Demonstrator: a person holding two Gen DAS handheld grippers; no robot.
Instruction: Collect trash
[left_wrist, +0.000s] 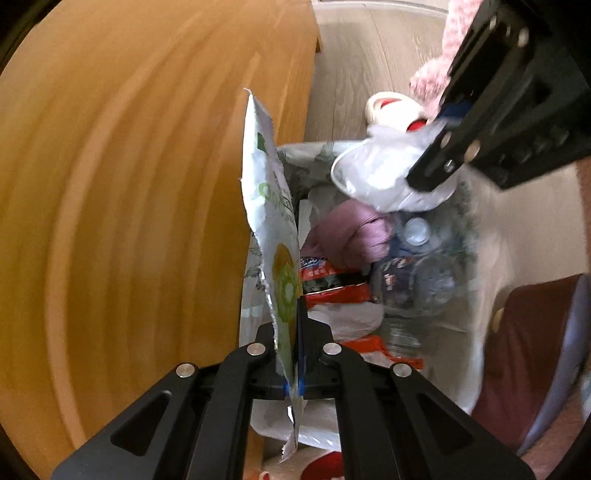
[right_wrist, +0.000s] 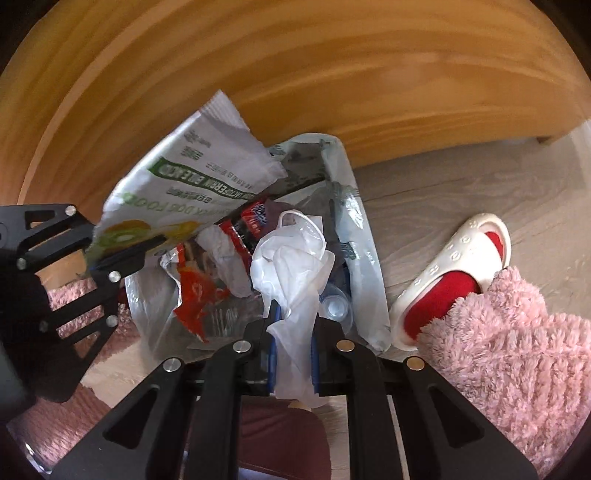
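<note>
My left gripper (left_wrist: 296, 317) is shut on the lower edge of a white and green dog-snack pouch (left_wrist: 271, 206), which stands edge-on above the bin. In the right wrist view the same pouch (right_wrist: 184, 177) hangs from the left gripper (right_wrist: 125, 242) at the left. My right gripper (right_wrist: 293, 319) is shut on a crumpled white plastic bag (right_wrist: 291, 266). In the left wrist view that bag (left_wrist: 384, 173) dangles from the right gripper (left_wrist: 432, 146) at the upper right. Both items hang over a trash bin with a clear liner (left_wrist: 471, 221) (right_wrist: 364, 258).
Inside the bin lie red wrappers (left_wrist: 334, 286), clear bottles (left_wrist: 417, 230) and a purple wad (left_wrist: 354, 232). An orange wooden cabinet side (left_wrist: 129, 184) stands right beside the bin. A person's foot in a white slipper (right_wrist: 458, 258) and a fluffy pink trouser leg (right_wrist: 517, 354) stand on the floor nearby.
</note>
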